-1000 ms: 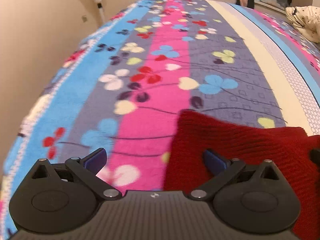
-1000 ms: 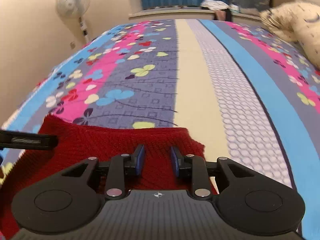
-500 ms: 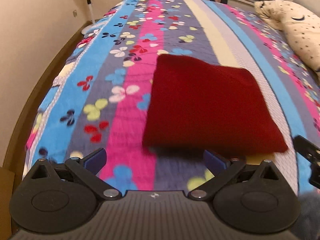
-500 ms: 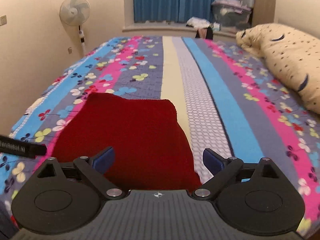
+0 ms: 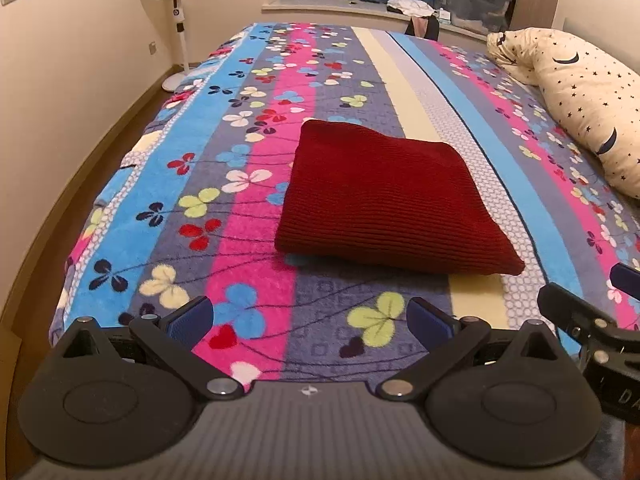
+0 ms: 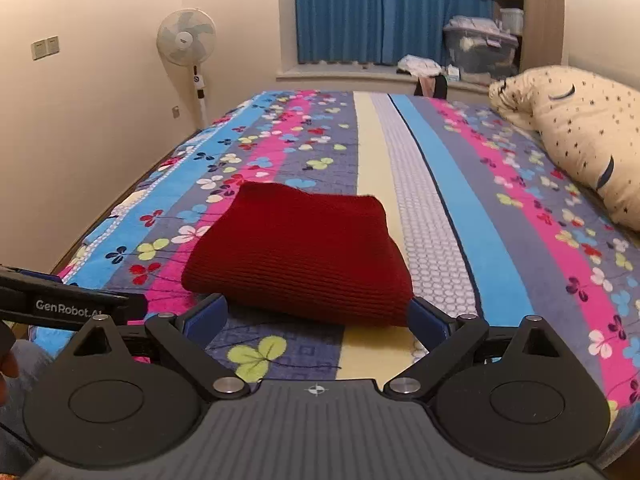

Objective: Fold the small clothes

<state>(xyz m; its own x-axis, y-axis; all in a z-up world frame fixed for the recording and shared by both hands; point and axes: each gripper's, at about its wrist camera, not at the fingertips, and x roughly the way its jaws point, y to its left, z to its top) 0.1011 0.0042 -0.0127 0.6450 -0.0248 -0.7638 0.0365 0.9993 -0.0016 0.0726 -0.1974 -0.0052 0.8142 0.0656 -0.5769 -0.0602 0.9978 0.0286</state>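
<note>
A dark red knitted garment (image 5: 384, 200) lies folded into a neat rectangle on the striped floral bedspread (image 5: 256, 80); it also shows in the right wrist view (image 6: 300, 256). My left gripper (image 5: 310, 320) is open and empty, held back from the garment's near edge. My right gripper (image 6: 318, 320) is open and empty, just short of the garment's near edge. The right gripper's body shows at the right edge of the left wrist view (image 5: 592, 328). The left gripper's body shows at the left edge of the right wrist view (image 6: 68, 304).
A cream pillow with stars and moons (image 6: 576, 136) lies on the bed's right side. A standing fan (image 6: 187, 46) is by the left wall. Blue curtains (image 6: 384, 12), a window ledge with clothes and a storage box (image 6: 480, 48) are beyond the bed.
Both grippers have pulled back and up from the red garment. The right gripper opened, letting go of the cloth. The garment now lies folded and free on the bed.
</note>
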